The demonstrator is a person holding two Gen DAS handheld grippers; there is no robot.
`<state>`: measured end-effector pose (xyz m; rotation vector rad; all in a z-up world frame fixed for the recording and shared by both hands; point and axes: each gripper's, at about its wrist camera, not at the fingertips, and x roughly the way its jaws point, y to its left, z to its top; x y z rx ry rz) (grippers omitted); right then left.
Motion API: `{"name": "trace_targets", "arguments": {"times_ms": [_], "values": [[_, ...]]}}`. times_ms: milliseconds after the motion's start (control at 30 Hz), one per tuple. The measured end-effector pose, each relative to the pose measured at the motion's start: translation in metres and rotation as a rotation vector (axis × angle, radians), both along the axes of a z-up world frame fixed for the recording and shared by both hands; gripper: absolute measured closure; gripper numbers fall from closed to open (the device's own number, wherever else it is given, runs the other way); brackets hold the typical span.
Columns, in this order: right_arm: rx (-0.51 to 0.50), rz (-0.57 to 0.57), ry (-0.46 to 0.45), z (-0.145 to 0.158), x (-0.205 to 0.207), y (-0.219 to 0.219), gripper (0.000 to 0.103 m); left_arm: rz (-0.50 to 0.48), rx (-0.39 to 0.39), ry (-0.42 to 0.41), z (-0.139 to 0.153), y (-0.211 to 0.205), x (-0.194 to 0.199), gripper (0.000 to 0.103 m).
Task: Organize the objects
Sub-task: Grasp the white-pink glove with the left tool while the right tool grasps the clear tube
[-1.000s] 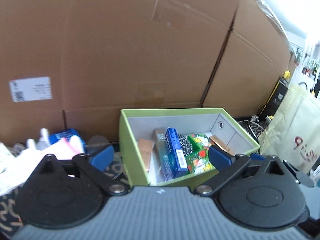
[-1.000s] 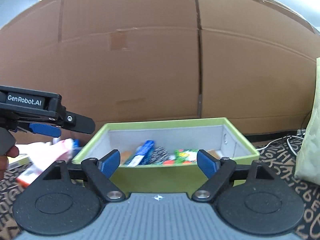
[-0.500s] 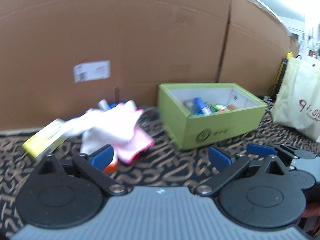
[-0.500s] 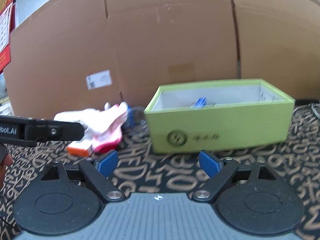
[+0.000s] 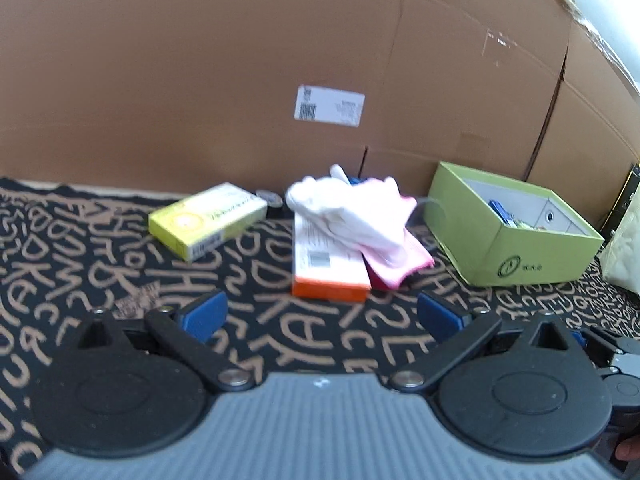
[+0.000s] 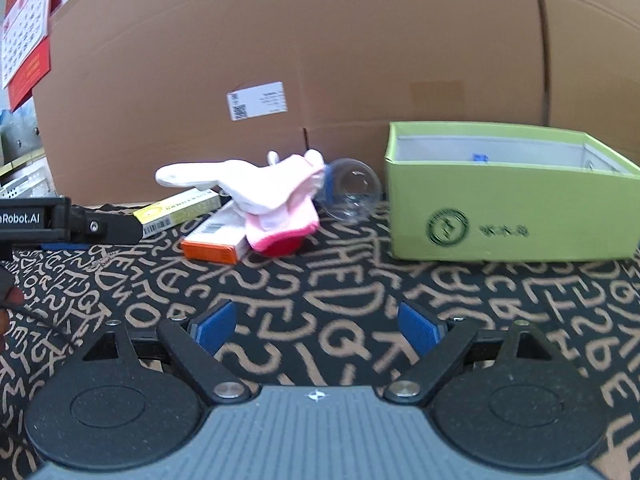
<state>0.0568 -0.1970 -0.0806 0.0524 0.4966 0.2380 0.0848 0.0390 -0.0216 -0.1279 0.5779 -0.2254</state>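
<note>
Green box (image 6: 508,216) on the patterned bench (image 6: 328,288), against a cardboard wall (image 6: 320,60), holding a blue packet (image 5: 500,210). Left of the box: clear cup (image 6: 352,190), pink-white cloth (image 5: 360,216) draped over an orange box (image 5: 326,268), then a yellow box (image 5: 206,220). Left gripper (image 5: 320,316) and right gripper (image 6: 318,326): fingers wide, empty, short of the box.

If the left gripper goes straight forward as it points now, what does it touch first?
Probably the orange box, which lies straight ahead of the open left gripper, partly under the white and pink cloth. Depth is hard to judge.
</note>
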Motion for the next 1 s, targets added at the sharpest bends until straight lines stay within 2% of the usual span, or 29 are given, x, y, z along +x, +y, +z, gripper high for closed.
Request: {"name": "trace_targets", "arguments": {"times_ms": [200, 300, 500, 567, 633, 667, 700, 733, 800, 833, 867, 933, 1000], "values": [[-0.035, 0.026, -0.005, 0.004, 0.031, 0.022, 0.012, -0.031, 0.053, -0.059, 0.011, -0.015, 0.014, 0.0], [-0.062, 0.034, -0.009, 0.006, 0.052, 0.03, 0.016, -0.036, 0.067, -0.08, 0.014, -0.021, 0.03, 0.0], [-0.093, 0.039, -0.011, 0.005, 0.083, 0.041, 0.018, -0.005, 0.104, -0.071, 0.008, -0.029, 0.078, 0.0], [-0.099, 0.034, -0.018, 0.004, 0.089, 0.044, 0.024, -0.004, 0.117, -0.063, 0.004, -0.031, 0.092, 0.003], [-0.106, 0.033, -0.043, 0.005, 0.092, 0.048, 0.035, -0.014, 0.12, -0.064, 0.003, -0.031, 0.102, 0.011], [-0.11, 0.033, -0.06, 0.005, 0.093, 0.05, 0.038, -0.024, 0.116, -0.063, 0.003, -0.03, 0.105, 0.02], [-0.118, 0.038, -0.071, 0.006, 0.094, 0.053, 0.04, -0.037, 0.11, -0.059, 0.003, -0.03, 0.109, 0.036], [-0.127, 0.048, -0.073, 0.006, 0.097, 0.056, 0.042, -0.052, 0.104, -0.044, 0.002, -0.029, 0.113, 0.047], [-0.143, 0.061, -0.059, 0.004, 0.104, 0.062, 0.048, -0.088, 0.082, -0.002, -0.003, -0.028, 0.121, 0.088], [-0.148, 0.067, -0.05, 0.002, 0.108, 0.064, 0.053, -0.105, 0.069, 0.022, -0.007, -0.027, 0.124, 0.096], [-0.152, 0.073, -0.042, 0.0, 0.11, 0.067, 0.057, -0.114, 0.065, 0.038, -0.011, -0.026, 0.123, 0.097], [-0.14, 0.083, -0.041, 0.0, 0.111, 0.067, 0.071, -0.11, 0.074, 0.048, -0.017, -0.021, 0.117, 0.099], [-0.144, 0.092, -0.043, 0.003, 0.105, 0.068, 0.072, -0.123, 0.068, 0.055, -0.02, -0.013, 0.106, 0.099]]}}
